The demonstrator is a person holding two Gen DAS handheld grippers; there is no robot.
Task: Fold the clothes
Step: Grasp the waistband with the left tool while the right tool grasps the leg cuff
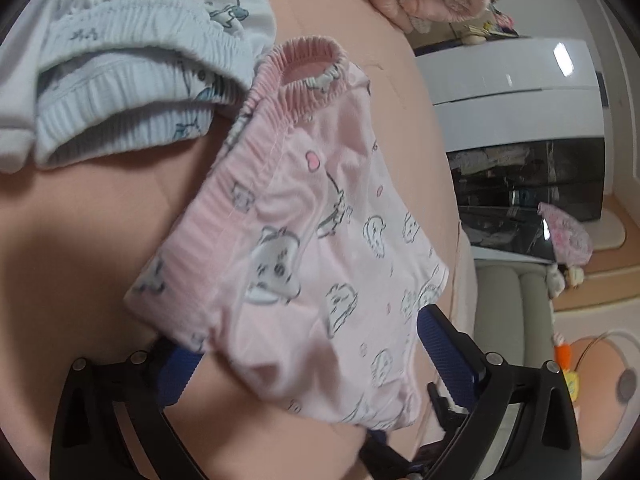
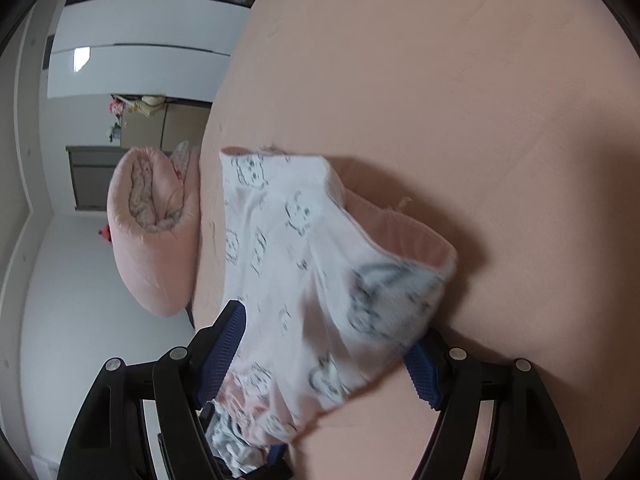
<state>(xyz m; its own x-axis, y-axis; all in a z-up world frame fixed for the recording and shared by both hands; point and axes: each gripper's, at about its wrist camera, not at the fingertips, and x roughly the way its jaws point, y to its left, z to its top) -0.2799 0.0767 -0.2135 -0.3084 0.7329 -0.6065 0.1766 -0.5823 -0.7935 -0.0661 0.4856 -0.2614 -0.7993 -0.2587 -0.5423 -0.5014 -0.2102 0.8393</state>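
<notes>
A small pair of pink pants [image 1: 312,248] with grey cartoon prints and a ribbed elastic waistband lies on the peach bed sheet [image 1: 80,240]. In the left wrist view its lower end drapes between the blue pads of my left gripper [image 1: 312,360], whose jaws stand wide apart around the cloth. In the right wrist view the same pink pants [image 2: 304,264] lie folded over and blurred, draped across my right gripper [image 2: 328,344], whose blue pads [image 2: 224,344] also stand wide apart. Neither gripper pinches the cloth.
A pale blue pair of printed pants [image 1: 120,80] lies crumpled at the upper left on the sheet. A rolled pink blanket [image 2: 152,232] sits at the bed's edge. White cabinets [image 1: 512,92] and a dark glass unit stand beyond the bed.
</notes>
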